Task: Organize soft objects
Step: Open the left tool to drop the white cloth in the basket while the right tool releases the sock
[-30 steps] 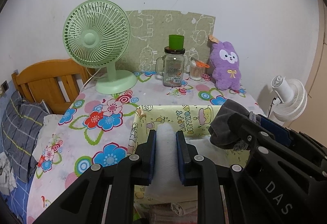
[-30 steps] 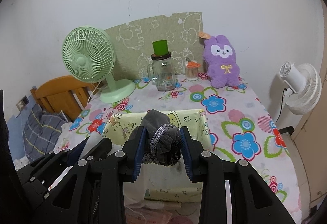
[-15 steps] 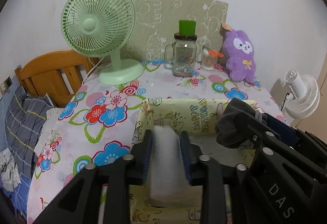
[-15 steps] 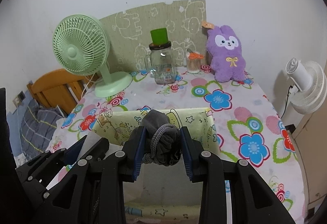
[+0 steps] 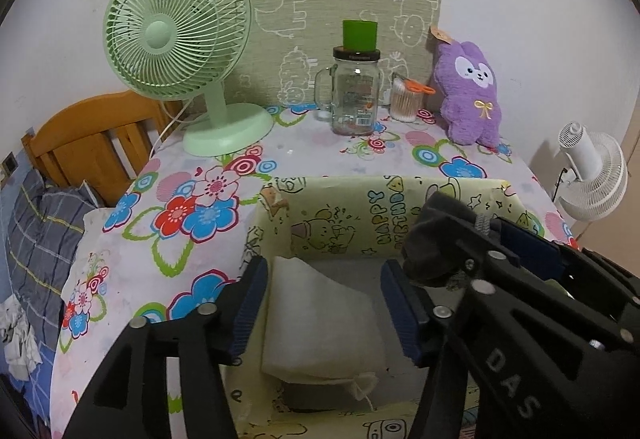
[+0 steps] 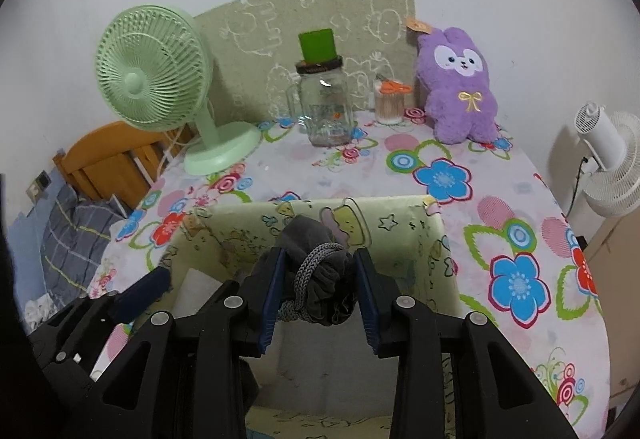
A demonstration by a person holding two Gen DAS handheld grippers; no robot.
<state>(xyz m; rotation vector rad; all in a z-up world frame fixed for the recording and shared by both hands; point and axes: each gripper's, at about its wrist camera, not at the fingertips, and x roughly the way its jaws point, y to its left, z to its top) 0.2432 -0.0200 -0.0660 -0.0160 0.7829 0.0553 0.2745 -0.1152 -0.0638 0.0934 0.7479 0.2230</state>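
White cloth (image 5: 320, 323): folded, soft, lying in the cartoon-printed box (image 5: 360, 207).
Left gripper (image 5: 324, 303): jaws just opening, clear of it.
Right gripper (image 6: 318, 291): tilting downward, clamping the dark drawstring bundle (image 6: 320, 275).

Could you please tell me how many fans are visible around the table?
2: a green fan standing on the table's back-left corner, and a white fan beside the table's right edge. Others may be out of frame.

Two fans, one green (image 5: 176, 35) and one white (image 5: 592, 175); one glass jar (image 5: 354, 95); one purple plush rabbit (image 5: 472, 91); one patterned box (image 5: 360, 215); two grippers, left (image 5: 324, 311) and right (image 6: 320, 295).
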